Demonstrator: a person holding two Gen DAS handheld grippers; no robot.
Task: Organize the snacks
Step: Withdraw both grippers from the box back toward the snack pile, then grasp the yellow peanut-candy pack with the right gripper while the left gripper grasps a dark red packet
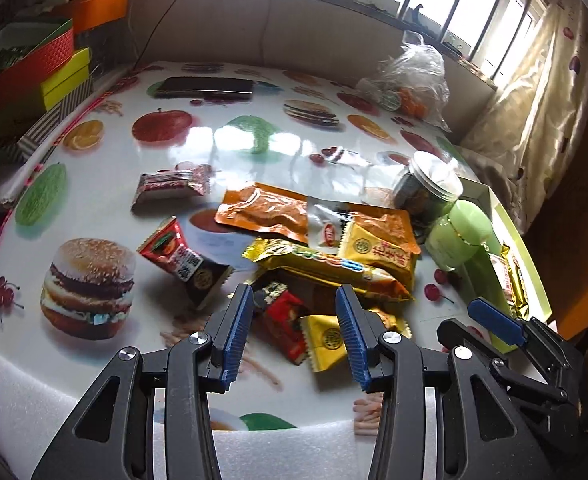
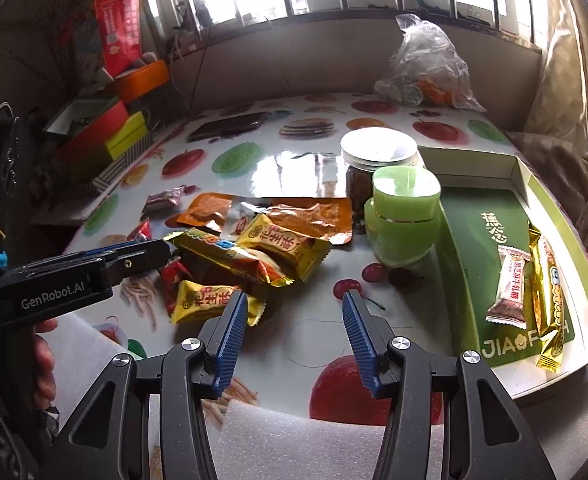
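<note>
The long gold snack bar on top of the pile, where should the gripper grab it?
Grab the long gold snack bar across its narrow middle, coming down from above. It lies flat on top of the other packets, so its long sides are free. The left gripper hangs open close by, so it seems handiest.

Ahead of my left claw [image 1: 294,328] a heap of snack packets [image 1: 326,256] lies on the worktop [image 1: 198,144]; beyond my right claw [image 2: 294,334] stand two jars [image 2: 404,216], with a tray [image 2: 474,240] holding two packets [image 2: 510,288] to its right.
</note>
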